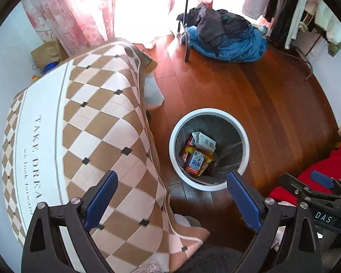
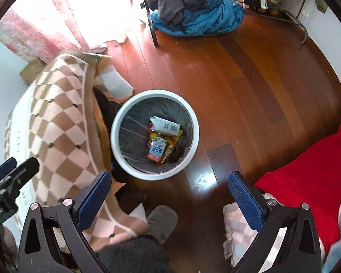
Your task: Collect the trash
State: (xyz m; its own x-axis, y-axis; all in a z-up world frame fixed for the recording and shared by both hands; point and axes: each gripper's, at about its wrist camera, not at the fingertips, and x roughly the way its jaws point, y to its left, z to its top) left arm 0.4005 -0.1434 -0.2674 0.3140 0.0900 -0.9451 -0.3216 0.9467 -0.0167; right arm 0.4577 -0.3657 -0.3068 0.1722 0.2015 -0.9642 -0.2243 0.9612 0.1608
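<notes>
White plastic forms the rim of the one trash bin (image 1: 209, 113), which stands on the wooden floor (image 1: 272, 104) just beside the bench (image 1: 97, 104) covered with a checked cloth. A thin grey bag lines the inside. At the bottom lies the collected trash (image 1: 199, 152): one white carton (image 2: 166, 126) on top, one red and blue packet (image 2: 156, 150) below it, and some yellow and red wrappers under these. I cannot count the wrappers exactly, because they overlap.

The left gripper (image 1: 172, 202) is wide open and holds nothing; it hangs above the edge of the bench and the near side of the bin. The right gripper (image 2: 169, 201) is also wide open and empty, above the floor just in front of the bin. So there are two grippers, and both are free.

In my judgement the trash is light. The carton looks crushed and will bend under pressure, so its folded edge is a good place to hold. The wrappers are thin, probably slippery, and would need a pinch on a crumpled corner. The bin itself seems stiff and not heavy; its rim is the natural place for a grip. The bag is soft and could tear if pulled hard.

On the visible floor I see no loose trash.
</notes>
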